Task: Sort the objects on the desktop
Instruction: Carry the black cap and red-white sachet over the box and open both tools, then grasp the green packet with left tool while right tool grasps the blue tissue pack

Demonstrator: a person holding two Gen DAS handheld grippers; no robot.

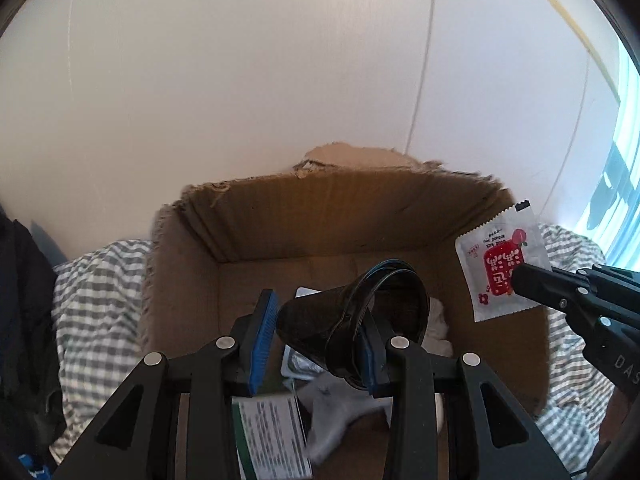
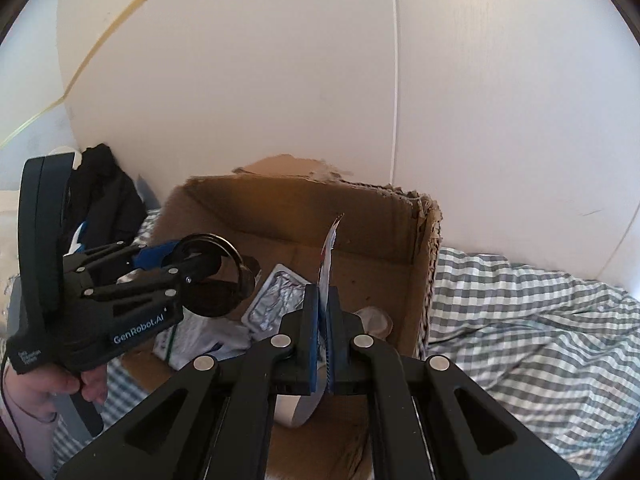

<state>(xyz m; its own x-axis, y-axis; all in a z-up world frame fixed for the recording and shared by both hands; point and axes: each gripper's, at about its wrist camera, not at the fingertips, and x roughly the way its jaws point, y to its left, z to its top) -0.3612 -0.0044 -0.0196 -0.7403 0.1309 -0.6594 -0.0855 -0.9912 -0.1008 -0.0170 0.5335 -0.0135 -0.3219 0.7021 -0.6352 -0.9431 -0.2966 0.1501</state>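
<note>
My left gripper [image 1: 316, 312] is shut on a black plastic cup [image 1: 400, 300], which lies on its side between the blue pads [image 1: 262, 332]. It hangs over an open cardboard box [image 1: 340, 216]. In the right wrist view the same cup [image 2: 212, 284] sits in the left gripper [image 2: 192, 268], held by a person's hand [image 2: 48, 392]. My right gripper [image 2: 322, 296] is shut on a white sachet [image 2: 328, 252] seen edge-on. In the left wrist view the sachet [image 1: 500, 264] shows red print, with the right gripper [image 1: 520, 276] over the box's right side.
Inside the box [image 2: 288, 208] lie a silver blister pack [image 2: 272, 300], white cloth [image 1: 332, 412] and a green-and-white leaflet [image 1: 272, 436]. Checked bedding [image 2: 520, 320] surrounds the box. Dark clothing [image 2: 104, 200] lies at the left, and a white wall stands close behind.
</note>
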